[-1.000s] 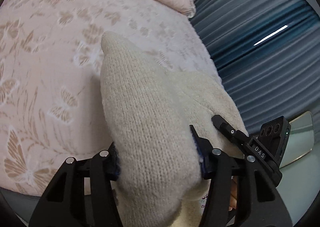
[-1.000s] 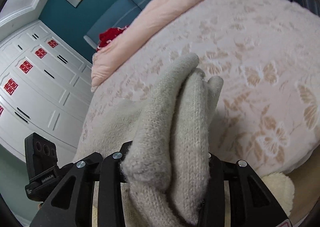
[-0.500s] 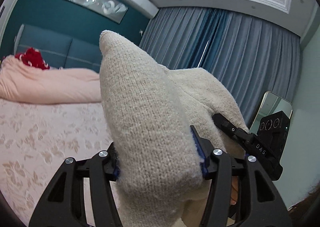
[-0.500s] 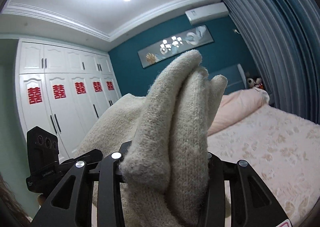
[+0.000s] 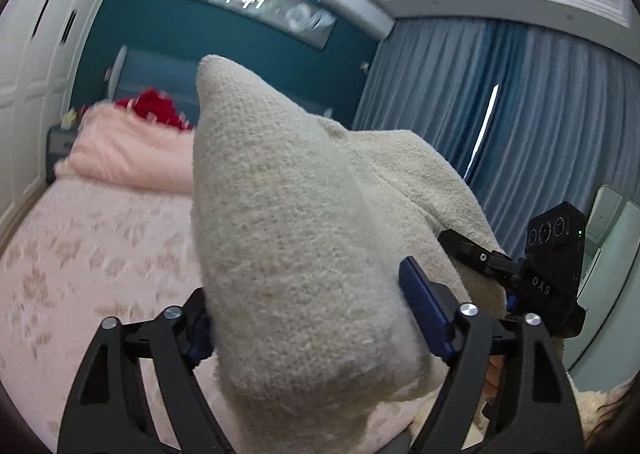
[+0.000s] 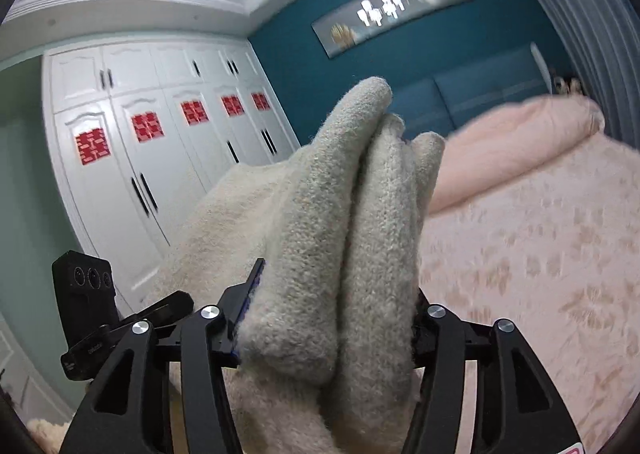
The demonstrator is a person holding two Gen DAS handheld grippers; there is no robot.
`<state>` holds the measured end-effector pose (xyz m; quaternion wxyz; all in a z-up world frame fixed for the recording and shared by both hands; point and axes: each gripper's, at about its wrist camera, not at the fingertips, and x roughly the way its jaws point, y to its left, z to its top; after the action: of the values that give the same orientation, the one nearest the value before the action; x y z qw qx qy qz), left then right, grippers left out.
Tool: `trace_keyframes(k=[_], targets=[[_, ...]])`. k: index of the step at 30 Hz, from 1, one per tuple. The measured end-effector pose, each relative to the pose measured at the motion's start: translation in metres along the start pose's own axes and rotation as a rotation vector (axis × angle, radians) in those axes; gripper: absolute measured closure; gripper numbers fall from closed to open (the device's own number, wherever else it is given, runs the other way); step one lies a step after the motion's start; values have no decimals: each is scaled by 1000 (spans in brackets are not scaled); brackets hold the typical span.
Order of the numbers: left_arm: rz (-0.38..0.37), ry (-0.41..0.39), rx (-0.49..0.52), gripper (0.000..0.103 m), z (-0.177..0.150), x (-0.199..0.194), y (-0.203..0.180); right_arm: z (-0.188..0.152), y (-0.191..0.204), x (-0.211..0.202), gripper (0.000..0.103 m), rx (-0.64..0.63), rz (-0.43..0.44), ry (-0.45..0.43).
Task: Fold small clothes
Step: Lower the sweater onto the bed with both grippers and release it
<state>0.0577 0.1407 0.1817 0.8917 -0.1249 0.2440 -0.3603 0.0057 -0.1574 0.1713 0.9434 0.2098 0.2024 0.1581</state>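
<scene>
A beige knitted garment (image 5: 292, 238) is held up in the air between both grippers, above the pink bed (image 5: 92, 254). My left gripper (image 5: 308, 318) is shut on one bunched part of it. My right gripper (image 6: 328, 318) is shut on another bunched, folded-over part (image 6: 360, 214). The cloth hangs slack between the two grippers. The right gripper also shows in the left wrist view (image 5: 532, 274), and the left gripper in the right wrist view (image 6: 104, 318). The fingertips are hidden by the cloth.
A pink floral bedspread (image 6: 552, 262) with a rolled pink duvet (image 5: 128, 158) and a red item (image 5: 156, 110) by the headboard. White wardrobes (image 6: 152, 158) stand on one side, blue curtains (image 5: 500, 126) and a mirror (image 5: 608, 238) on the other.
Both grippers, still shut on the garment, lifted it off the bed and tipped upward, then tilted back down somewhat; the views swung from bedspread to walls and ceiling, the bed returning below.
</scene>
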Motion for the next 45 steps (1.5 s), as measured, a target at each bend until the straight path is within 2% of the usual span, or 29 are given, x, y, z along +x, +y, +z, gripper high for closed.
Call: trace_keyframes(k=[3, 4, 5, 7, 9, 10, 12, 15, 18, 20, 21, 22, 23, 24, 25, 27, 31, 33, 34, 36, 38, 39, 42, 45], targets=[[163, 257, -198, 22, -88, 50, 79, -93, -62, 56, 47, 110, -187, 252], [225, 311, -250, 23, -115, 54, 100, -120, -80, 64, 48, 137, -238, 323], [250, 341, -297, 24, -139, 54, 116, -144, -95, 67, 48, 173, -264, 380], [268, 358, -353, 23, -162, 48, 135, -168, -114, 63, 47, 231, -276, 424], [253, 354, -385, 20, -164, 47, 142, -170, -123, 67, 43, 259, -275, 425], [245, 348, -393, 14, -160, 51, 145, -167, -126, 74, 35, 269, -275, 422], [231, 334, -405, 12, -146, 62, 156, -155, -130, 96, 24, 292, -268, 425], [248, 336, -446, 9, -145, 87, 176, -140, -130, 141, 18, 316, -223, 475], [244, 386, -562, 9, -155, 111, 199, -151, -131, 188, 17, 306, -207, 562], [278, 392, -585, 9, -162, 119, 209, -167, -136, 214, 17, 336, -214, 634], [282, 410, -596, 9, -166, 124, 214, -177, -140, 225, 21, 372, -196, 668], [284, 430, -624, 14, -171, 128, 219, -186, -144, 232, 38, 414, -167, 683], [270, 443, -657, 20, -176, 130, 224, -188, -145, 233, 50, 437, -143, 661], [247, 446, -682, 34, -179, 132, 227, -186, -144, 234, 62, 450, -120, 651], [245, 433, -678, 43, -177, 131, 226, -180, -140, 233, 67, 444, -123, 634], [230, 396, -620, 57, -163, 126, 216, -159, -122, 226, 70, 376, -98, 581], [168, 295, -513, 58, -122, 116, 189, -102, -85, 199, 70, 243, -51, 429], [159, 263, -484, 54, -107, 117, 183, -85, -84, 190, 64, 218, -52, 390], [179, 265, -463, 48, -104, 121, 182, -84, -90, 192, 57, 209, -77, 392], [276, 295, -399, 39, -108, 136, 183, -96, -116, 203, 53, 189, -190, 420], [433, 342, -327, 41, -119, 150, 186, -108, -142, 206, 63, 172, -405, 468], [490, 357, -304, 41, -122, 150, 186, -107, -147, 199, 75, 165, -465, 459], [491, 314, -271, 40, -121, 129, 171, -94, -133, 162, 76, 198, -339, 371], [487, 289, -193, 33, -122, 114, 143, -96, -96, 154, 77, 118, -240, 399]])
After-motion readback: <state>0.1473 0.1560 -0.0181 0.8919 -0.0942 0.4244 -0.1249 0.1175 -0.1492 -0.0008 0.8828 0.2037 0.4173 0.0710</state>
